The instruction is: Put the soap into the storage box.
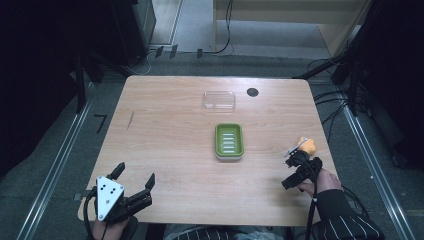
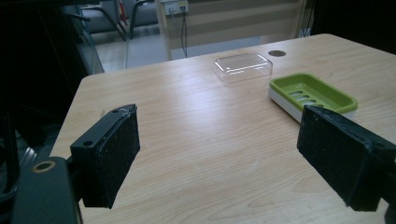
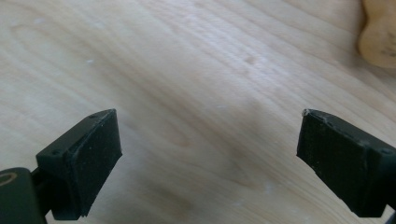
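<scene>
The orange piece (image 1: pixel 309 146) sits near the table's (image 1: pixel 165 130) right edge, at about four o'clock from the green soap dish (image 1: pixel 229 141). It's a small rounded lump and its long axis is hard to call from the high view. In the right gripper view it peeks in at the top right corner (image 3: pixel 379 37), pale orange, lying on bare wood. The right gripper (image 1: pixel 298 156) hovers just beside it, at its seven o'clock, jaws spread wide with nothing between them. The dish lies mid-table, long axis running twelve to six, slotted inside. At its twelve o'clock rests the clear lid (image 1: pixel 219 100), long side running nine to three. Down at the near left corner, the left gripper (image 1: pixel 134 178) waits, jaws released, gaping over empty wood (image 2: pixel 219 144).
</scene>
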